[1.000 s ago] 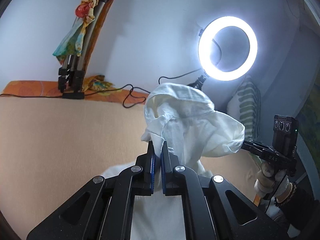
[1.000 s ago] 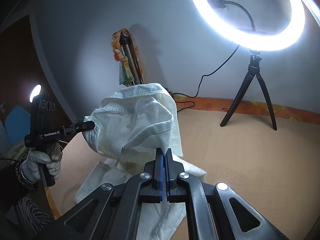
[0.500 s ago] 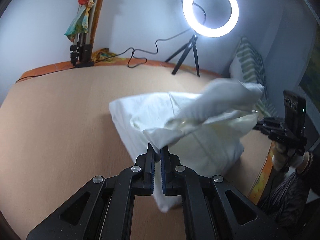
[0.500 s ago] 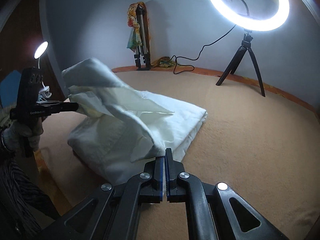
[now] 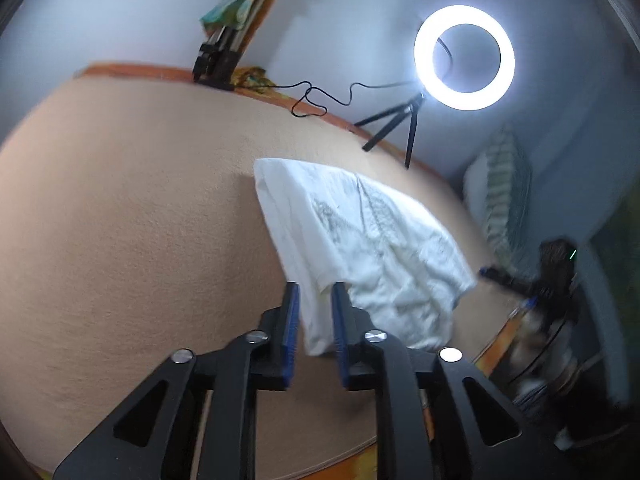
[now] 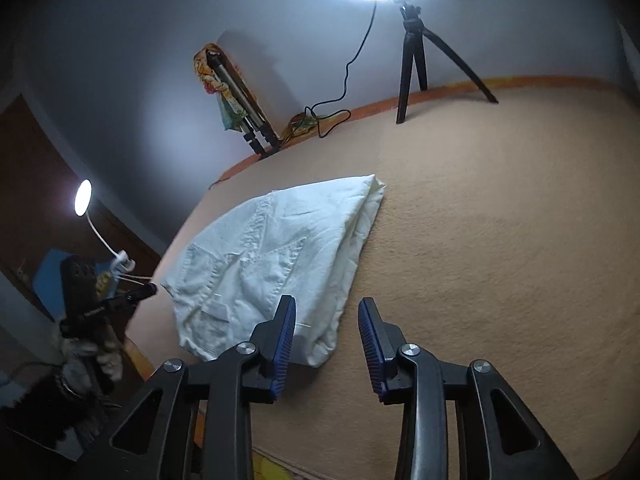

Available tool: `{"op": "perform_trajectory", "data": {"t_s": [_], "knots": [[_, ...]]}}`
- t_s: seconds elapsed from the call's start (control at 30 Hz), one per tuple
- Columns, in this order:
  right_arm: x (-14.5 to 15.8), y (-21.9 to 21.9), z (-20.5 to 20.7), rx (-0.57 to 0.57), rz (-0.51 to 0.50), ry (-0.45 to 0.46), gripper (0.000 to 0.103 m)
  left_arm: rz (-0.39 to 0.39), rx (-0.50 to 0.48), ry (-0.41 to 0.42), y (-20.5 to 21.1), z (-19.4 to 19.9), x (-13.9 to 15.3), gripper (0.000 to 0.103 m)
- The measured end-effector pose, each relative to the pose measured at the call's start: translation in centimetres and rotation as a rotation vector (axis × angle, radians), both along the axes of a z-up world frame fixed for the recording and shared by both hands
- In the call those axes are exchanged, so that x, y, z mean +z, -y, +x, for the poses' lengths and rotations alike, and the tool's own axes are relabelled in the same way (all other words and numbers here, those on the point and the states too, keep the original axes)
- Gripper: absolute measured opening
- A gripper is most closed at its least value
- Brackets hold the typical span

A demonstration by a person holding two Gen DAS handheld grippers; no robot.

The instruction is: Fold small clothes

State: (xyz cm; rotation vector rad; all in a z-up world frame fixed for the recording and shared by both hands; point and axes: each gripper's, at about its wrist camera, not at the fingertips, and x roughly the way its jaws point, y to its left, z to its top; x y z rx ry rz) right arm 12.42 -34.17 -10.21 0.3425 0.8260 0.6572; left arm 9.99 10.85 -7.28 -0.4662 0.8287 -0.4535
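Two grippers hang over a tan blanket-covered bed [image 6: 500,248], both with their jaws apart and holding nothing. Broad bare blanket lies to the right of the white garment [image 6: 280,256] in the right wrist view, running to the orange far edge where the ring light's tripod [image 6: 416,52] stands; a folded tripod [image 6: 240,104] leans on the wall at that same edge, with a black cable [image 6: 344,80] trailing between them. The garment lies near the bed's left near edge, folded over on itself, seams and a pocket facing up. A second ago both grippers were clamped on it and held it lifted above the bed; half a second ago it was being laid down; now it lies flat and released. The right gripper [image 6: 326,340] sits just beside the garment's near corner, its left pad overlapping the cloth's edge in view. The left gripper [image 5: 314,332] frames the opposite near corner between its blue pads [image 5: 290,320], not closed on it.
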Motion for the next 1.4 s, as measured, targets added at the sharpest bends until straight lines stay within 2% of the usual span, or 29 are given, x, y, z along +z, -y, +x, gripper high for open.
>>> {"op": "perform_trajectory", "data": {"t_s": [0.07,0.17,0.27,0.33,0.4,0.47,0.53,0.63,0.67,0.73,0.8,0.9,1.0,1.07,1.1,1.13,1.17,1.2,1.4], "knots": [[-0.9,-0.3,0.6,0.015,0.058,-0.061,0.037,-0.113,0.045,-0.059,-0.5,1.3,-0.7,0.052],[-2.0,-1.0,1.2,0.031,0.111,-0.123,0.038,-0.256,0.08,-0.112,-1.1,2.6,-1.8,0.052],[-2.6,-2.1,1.5,0.055,0.105,-0.147,0.038,-0.279,0.065,-0.143,-0.6,3.7,-2.5,0.051],[-2.8,-2.8,1.6,0.064,0.089,-0.147,0.037,-0.284,0.052,-0.153,-0.2,4.3,-2.9,0.045],[-3.1,-3.4,1.8,0.073,0.08,-0.153,0.029,-0.266,0.031,-0.165,0.5,4.8,-3.3,0.002],[-3.4,-3.7,2.0,0.077,0.078,-0.16,0.011,-0.264,0.018,-0.163,0.9,4.9,-3.6,0.002],[-3.4,-3.4,2.3,0.072,0.104,-0.175,0.002,-0.269,0.012,-0.159,0.8,4.5,-3.4,0.002],[-2.4,-2.2,2.4,0.067,0.215,-0.19,0.001,-0.37,0.01,-0.168,-0.3,3.4,-3.0,0.002],[-2.0,-1.9,2.2,0.068,0.235,-0.182,0.001,-0.371,0.007,-0.167,-0.5,2.9,-3.0,0.002],[-1.9,-1.4,2.0,0.075,0.251,-0.188,0.001,-0.319,0.005,-0.183,-0.5,2.5,-3.7,0.002],[-3.1,-1.5,2.1,0.072,0.248,-0.233,0.0,-0.278,0.012,-0.225,-0.4,2.5,-5.1,0.002],[-5.5,-2.5,2.4,0.057,0.148,-0.304,0.0,-0.236,0.018,-0.244,-0.2,2.2,-5.9,0.002],[-5.6,-3.0,2.4,0.059,0.104,-0.29,0.0,-0.18,0.006,-0.217,0.2,2.0,-5.3,0.002],[-4.7,-3.6,2.1,0.067,0.04,-0.24,0.002,-0.159,0.011,-0.216,0.6,1.9,-5.0,0.003],[-4.0,-4.1,1.8,0.077,-0.004,-0.202,0.005,-0.141,0.005,-0.209,0.8,1.7,-4.6,0.003],[-3.3,-4.6,1.6,0.088,-0.055,-0.161,0.012,-0.129,0.001,-0.204,0.9,1.8,-4.3,0.003],[-2.6,-4.9,1.5,0.098,-0.088,-0.128,0.023,-0.11,-0.001,-0.191,1.0,1.7,-3.7,0.004],[-1.8,-5.0,1.3,0.102,-0.103,-0.09,0.029,-0.083,-0.001,-0.17,1.0,1.4,-3.0,0.005],[2.3,-4.6,2.0,0.047,-0.115,0.094,0.032,-0.019,0.054,-0.032,0.9,2.1,1.2,0.007]]}}
